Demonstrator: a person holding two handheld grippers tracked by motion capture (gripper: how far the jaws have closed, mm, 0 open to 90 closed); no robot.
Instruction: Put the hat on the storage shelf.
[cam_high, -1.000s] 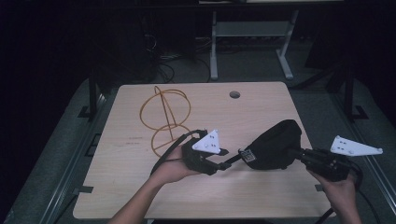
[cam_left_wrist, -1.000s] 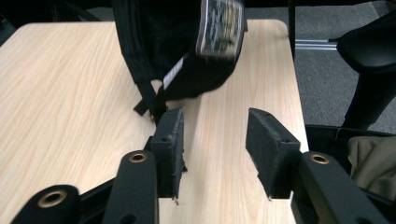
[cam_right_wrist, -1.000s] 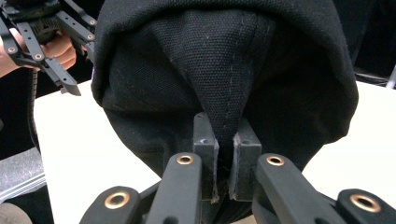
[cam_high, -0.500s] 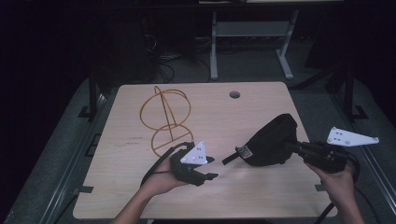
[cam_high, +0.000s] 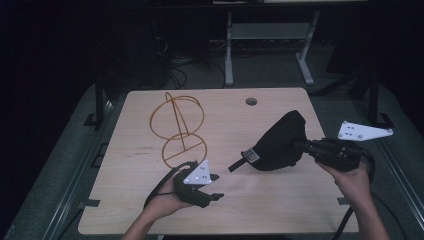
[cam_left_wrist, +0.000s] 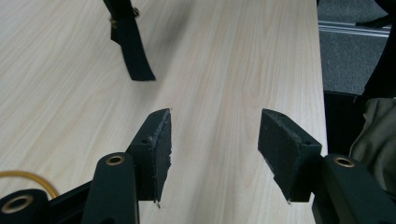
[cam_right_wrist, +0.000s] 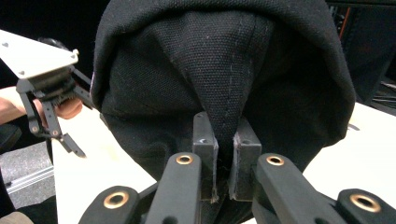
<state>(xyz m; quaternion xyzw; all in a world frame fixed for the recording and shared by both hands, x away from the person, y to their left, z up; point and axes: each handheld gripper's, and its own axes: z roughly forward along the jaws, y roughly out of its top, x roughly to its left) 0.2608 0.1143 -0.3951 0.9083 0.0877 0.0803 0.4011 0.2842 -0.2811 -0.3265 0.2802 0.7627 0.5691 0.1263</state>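
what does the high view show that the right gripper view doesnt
High view alone: the orange wire frame, the hole in the table, the cap's strap end with its label, and the right hand behind its tool.

Right gripper view alone: the right tool with its jaws pinched shut on a fold of the black cap, stitching close up.

Both: the black cap, the wooden table, and the left tool, open and holding nothing.

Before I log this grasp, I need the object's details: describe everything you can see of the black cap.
The black cap looks like stitched canvas, with seams running over its crown. The right gripper pinches a fold of its fabric between shut jaws, holding it at the table's right side. A black strap with a small label trails from it toward the table's middle.
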